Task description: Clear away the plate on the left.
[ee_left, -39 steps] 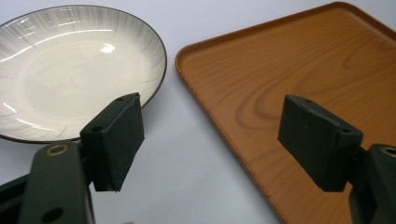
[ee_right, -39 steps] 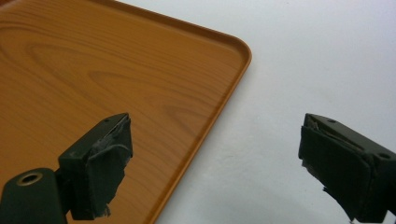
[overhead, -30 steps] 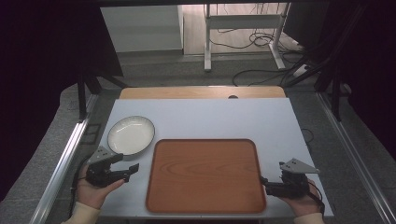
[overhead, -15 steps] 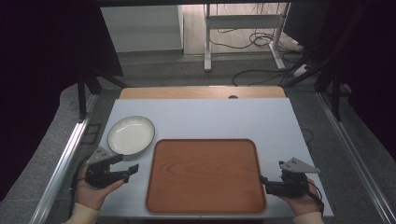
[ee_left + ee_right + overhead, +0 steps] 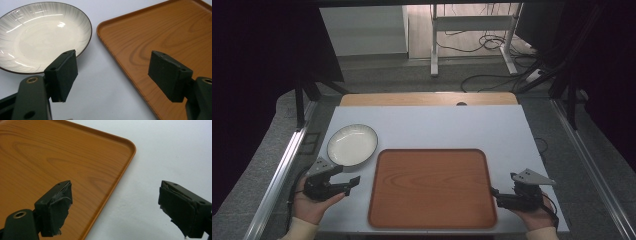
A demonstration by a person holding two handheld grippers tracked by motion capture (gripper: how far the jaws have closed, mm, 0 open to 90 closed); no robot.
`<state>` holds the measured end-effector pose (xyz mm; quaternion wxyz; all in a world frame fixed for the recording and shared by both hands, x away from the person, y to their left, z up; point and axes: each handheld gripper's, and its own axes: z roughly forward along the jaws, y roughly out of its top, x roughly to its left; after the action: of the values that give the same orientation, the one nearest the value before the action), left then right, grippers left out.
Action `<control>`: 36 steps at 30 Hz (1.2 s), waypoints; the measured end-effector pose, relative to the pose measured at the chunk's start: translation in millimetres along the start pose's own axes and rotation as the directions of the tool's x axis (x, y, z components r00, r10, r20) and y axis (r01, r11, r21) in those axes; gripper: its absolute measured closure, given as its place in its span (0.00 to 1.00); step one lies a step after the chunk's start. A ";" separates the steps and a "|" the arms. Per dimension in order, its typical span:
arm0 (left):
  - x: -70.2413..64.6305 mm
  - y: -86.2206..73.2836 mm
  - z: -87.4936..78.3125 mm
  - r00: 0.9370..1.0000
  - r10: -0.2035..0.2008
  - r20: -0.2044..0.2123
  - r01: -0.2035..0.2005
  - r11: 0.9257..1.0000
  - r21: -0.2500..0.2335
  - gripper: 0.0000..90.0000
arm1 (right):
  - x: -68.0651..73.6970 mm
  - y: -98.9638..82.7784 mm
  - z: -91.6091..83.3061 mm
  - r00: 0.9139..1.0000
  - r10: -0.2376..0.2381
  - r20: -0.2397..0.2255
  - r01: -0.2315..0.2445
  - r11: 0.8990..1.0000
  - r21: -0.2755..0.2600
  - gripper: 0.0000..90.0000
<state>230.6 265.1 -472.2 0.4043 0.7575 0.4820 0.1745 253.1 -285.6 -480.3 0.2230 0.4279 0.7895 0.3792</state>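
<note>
A wood-grain tray [image 5: 432, 187] lies flat at the front middle of the white table, and its rim shows as the tray [image 5: 160, 32] and the tray [image 5: 62, 157] in the gripper views. A white plate [image 5: 352, 144] with a dark rim sits left of it, seen close as the plate [image 5: 42, 35]. My left gripper [image 5: 352, 183] is open near the tray's left edge, just in front of the plate; between its jaws [image 5: 113, 75] is bare table. My right gripper [image 5: 495, 196] is open at the tray's right front corner, its jaws [image 5: 115, 205] straddling the tray's edge, holding nothing.
The white tabletop [image 5: 437, 125] has a wooden strip [image 5: 427, 99] along its far edge. Metal rails [image 5: 282, 170] run down both sides. Beyond the table stand a desk frame [image 5: 472, 30] and loose cables [image 5: 492, 75] on the floor.
</note>
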 end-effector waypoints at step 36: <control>39.5 49.6 9.5 0.996 -0.071 -0.044 0.070 0.997 -0.037 0.25 | 2.5 -1.3 5.2 1.000 -0.009 -0.004 0.009 1.000 0.007 0.16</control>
<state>284.8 285.0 -444.2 0.4125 0.7286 0.5143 0.1857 254.6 -281.8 -484.7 0.2217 0.4244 0.7931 0.3765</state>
